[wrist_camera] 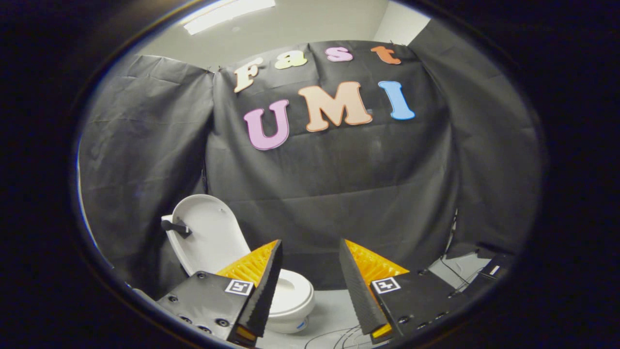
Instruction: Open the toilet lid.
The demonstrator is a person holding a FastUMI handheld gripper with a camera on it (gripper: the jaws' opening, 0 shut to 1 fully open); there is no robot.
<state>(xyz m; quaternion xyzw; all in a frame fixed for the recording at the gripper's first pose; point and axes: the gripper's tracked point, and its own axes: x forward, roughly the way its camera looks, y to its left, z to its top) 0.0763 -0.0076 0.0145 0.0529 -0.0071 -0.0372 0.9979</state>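
Empty, wide-open claw hung well apart from the toilet lid, already upright; best withdraw without knocking it

Black cloth hangs as the booth's wall, creased and wrinkled, in separate panels: one at the back, one on the left, one on the right. A seam shows where the left panel meets the back one, and the cloth sags a little along its top edge. Above the cloth runs a plain pale wall, with a lighter corner toward the right. A long ceiling light glows bright white at the upper left. The floor is pale grey and smooth. Thin dark cables loop across it in the foreground, and more cables trail along the floor at the right, beneath the lifted edge of the cloth.
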